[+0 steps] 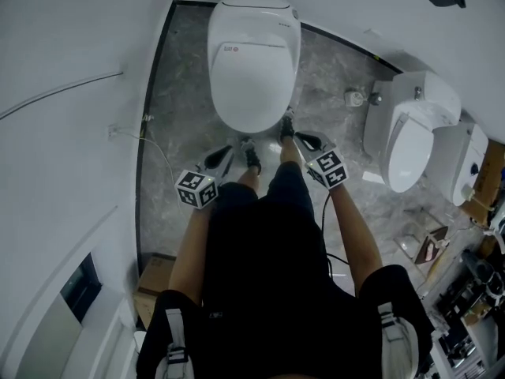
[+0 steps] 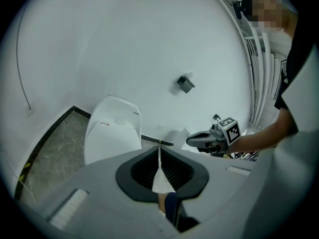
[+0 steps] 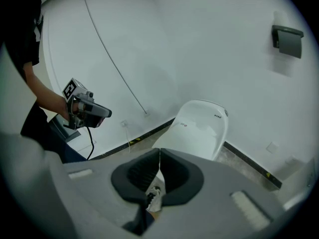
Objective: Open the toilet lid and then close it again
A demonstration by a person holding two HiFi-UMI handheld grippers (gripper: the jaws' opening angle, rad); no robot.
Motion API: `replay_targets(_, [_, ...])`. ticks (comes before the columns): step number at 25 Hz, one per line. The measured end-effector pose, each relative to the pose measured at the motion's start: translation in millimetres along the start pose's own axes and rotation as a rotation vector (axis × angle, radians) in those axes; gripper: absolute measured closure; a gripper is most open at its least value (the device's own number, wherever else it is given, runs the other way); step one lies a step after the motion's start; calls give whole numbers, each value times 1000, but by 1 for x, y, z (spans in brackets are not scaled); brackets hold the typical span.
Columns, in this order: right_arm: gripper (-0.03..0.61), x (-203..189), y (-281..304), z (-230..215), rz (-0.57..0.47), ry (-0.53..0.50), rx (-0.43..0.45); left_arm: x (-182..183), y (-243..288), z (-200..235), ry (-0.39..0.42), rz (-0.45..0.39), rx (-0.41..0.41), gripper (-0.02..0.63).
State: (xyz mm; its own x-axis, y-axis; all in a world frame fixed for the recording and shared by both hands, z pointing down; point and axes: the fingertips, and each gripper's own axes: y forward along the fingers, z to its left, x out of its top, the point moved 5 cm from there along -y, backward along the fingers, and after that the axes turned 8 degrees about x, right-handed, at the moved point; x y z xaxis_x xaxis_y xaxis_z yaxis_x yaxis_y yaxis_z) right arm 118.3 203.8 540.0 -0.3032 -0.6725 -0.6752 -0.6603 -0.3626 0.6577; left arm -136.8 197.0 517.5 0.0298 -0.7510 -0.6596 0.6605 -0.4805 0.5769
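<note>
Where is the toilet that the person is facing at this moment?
In the head view the toilet stands at top centre against the wall, lid down, ahead of the person's shoes; the left gripper and right gripper hang short of its front edge.

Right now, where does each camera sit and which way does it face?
Head view: on the person's head, facing steeply down at the toilet; shows arms, legs, left gripper, right gripper.
Left gripper view: on the left gripper, along its shut jaws toward toilet and wall; shows right gripper, forearm.
Right gripper view: on the right gripper, along its shut jaws toward toilet and wall; shows left gripper, forearm.
Shared: all three see the toilet.
</note>
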Motion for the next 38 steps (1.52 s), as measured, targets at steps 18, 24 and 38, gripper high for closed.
replay_targets(18, [574, -52, 80, -59, 86, 53, 86, -49, 66, 66, -29, 121, 108, 592])
replay_targets(24, [574, -74, 111, -86, 107, 113, 87, -62, 99, 95, -60, 145, 143, 592])
replay_targets(38, [574, -129, 171, -148, 124, 242, 76, -122, 147, 139, -178, 206, 191, 591])
